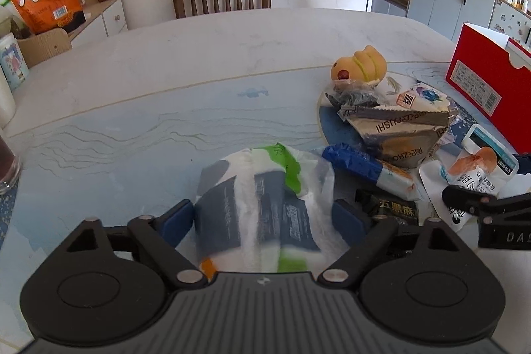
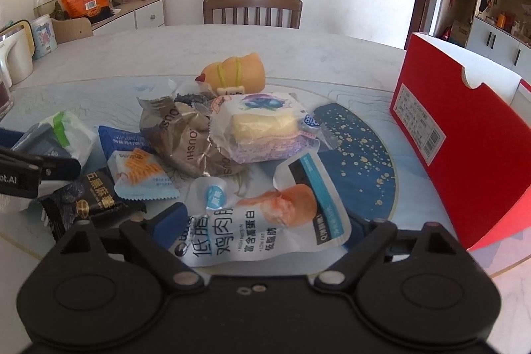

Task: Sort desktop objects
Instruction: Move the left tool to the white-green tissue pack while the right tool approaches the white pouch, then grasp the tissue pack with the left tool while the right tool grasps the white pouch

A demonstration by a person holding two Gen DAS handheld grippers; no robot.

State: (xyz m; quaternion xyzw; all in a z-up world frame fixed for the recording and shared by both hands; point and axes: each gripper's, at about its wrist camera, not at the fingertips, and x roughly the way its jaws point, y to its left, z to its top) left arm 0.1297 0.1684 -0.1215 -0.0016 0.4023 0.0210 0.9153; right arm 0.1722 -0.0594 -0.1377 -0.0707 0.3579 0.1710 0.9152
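Observation:
My left gripper (image 1: 265, 218) is open, its blue pads on either side of a white, green and grey snack packet (image 1: 262, 188) on the table; the packet also shows in the right wrist view (image 2: 63, 131). My right gripper (image 2: 262, 224) is open around a white chicken-sausage packet (image 2: 265, 221), which also shows in the left wrist view (image 1: 478, 168). A pile of packets lies between: a brown wrapper (image 2: 186, 135), a blueberry cake packet (image 2: 265, 128), a blue packet (image 2: 126, 138), a black sesame packet (image 2: 89, 201), and a yellow toy (image 2: 239, 68).
A red box (image 2: 464, 135) stands open at the right. A wooden chair (image 2: 252, 9) is behind the table. An orange snack bag (image 1: 43, 2), a kettle (image 2: 13, 55) and a glass (image 1: 6, 168) are on the left. The blue patterned mat (image 2: 365, 148) covers the table.

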